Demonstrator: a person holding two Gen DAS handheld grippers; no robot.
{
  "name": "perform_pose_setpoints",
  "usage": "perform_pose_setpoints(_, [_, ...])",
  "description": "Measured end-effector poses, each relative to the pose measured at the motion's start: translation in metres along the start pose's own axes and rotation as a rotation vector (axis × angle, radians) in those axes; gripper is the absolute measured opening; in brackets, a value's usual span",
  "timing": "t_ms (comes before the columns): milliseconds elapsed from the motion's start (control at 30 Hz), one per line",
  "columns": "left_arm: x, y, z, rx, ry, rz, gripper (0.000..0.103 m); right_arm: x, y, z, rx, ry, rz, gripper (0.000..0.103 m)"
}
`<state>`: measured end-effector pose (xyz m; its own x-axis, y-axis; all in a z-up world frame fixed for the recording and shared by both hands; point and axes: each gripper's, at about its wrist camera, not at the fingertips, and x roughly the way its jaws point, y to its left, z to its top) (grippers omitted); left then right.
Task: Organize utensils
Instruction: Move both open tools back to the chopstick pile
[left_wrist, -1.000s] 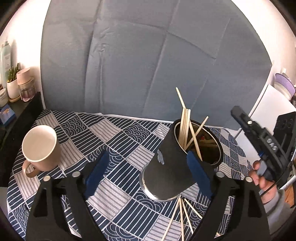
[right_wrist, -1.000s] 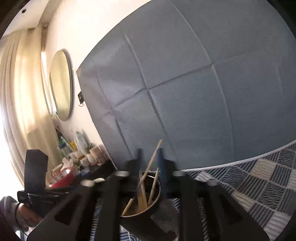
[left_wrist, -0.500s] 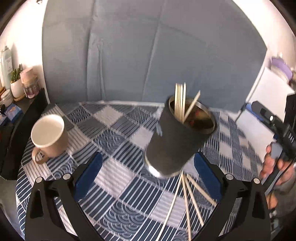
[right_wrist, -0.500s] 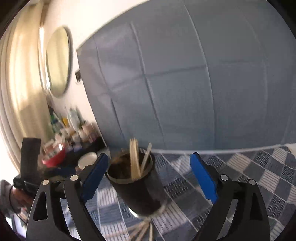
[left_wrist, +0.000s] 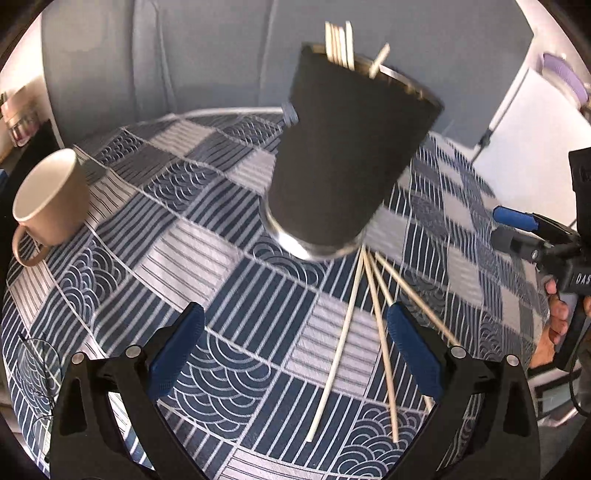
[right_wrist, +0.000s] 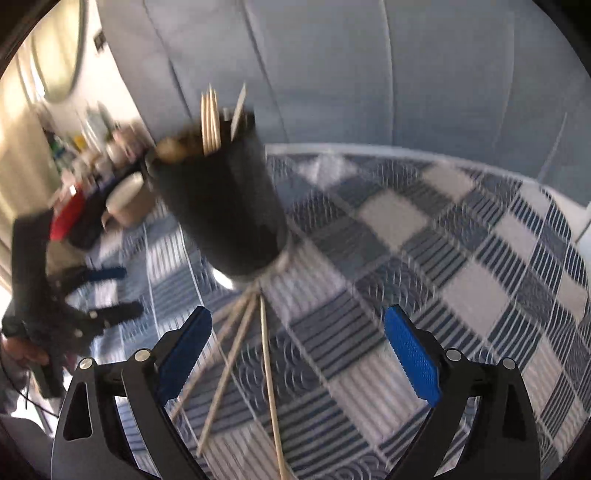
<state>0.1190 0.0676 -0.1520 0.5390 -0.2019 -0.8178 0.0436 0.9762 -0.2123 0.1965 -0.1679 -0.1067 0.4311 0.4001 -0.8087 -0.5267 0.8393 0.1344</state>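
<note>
At the far left of the left wrist view a beige mug (left_wrist: 48, 206) stood on the blue-and-white patchwork tablecloth (left_wrist: 192, 258), its handle turned toward the camera and well apart from everything else. Low in the frame the left gripper (left_wrist: 295, 354) had its jaws spread wide, the blue pads (left_wrist: 177, 350) holding nothing and touching nothing. Ahead of it, in the middle of the table, a black cup (left_wrist: 351, 158) with a steel rim stood tilted in the fisheye picture, with several wooden chopsticks (left_wrist: 340, 44) sticking up out of its mouth. Four loose chopsticks (left_wrist: 373, 332) lay fanned on the cloth just in front of the cup's base, their far ends gathered near it and their near ends running between the left gripper's fingers. At the right edge the right gripper (left_wrist: 517, 229) showed, held in a hand (left_wrist: 557, 321). The right wrist view was blurred, yet it showed the right gripper's jaws wide apart and empty too, the same cup (right_wrist: 221, 206) ahead and the loose chopsticks (right_wrist: 236, 354) lying on the cloth between its fingers
</note>
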Motion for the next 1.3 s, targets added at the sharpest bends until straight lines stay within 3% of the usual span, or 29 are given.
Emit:
perform_pose_setpoints(167, [0.024, -0.010, -0.013, 0.060, 0.106, -0.001, 0.097, 0.031, 0.009, -0.026, -0.030, 0.176, 0.003, 0.090])
perform_pose_setpoints(567, [0.061, -0.027, -0.014, 0.223, 0.229, 0.059, 0.097, 0.069, 0.022, -0.055, -0.102, 0.353, -0.064, 0.091])
perform_pose_setpoints(667, [0.065, -0.032, -0.017, 0.296, 0.233, 0.086, 0.098, 0.070, 0.026, -0.061, -0.125, 0.349, -0.091, 0.096])
perform_pose_setpoints(900, [0.068, -0.031, -0.012, 0.305, 0.266, 0.085, 0.099, 0.069, 0.029, -0.068, -0.145, 0.350, -0.092, 0.097])
perform_pose_setpoints(1300, [0.062, -0.030, -0.020, 0.232, 0.245, 0.122, 0.096, 0.067, 0.026, -0.073, -0.139, 0.300, -0.101, 0.092])
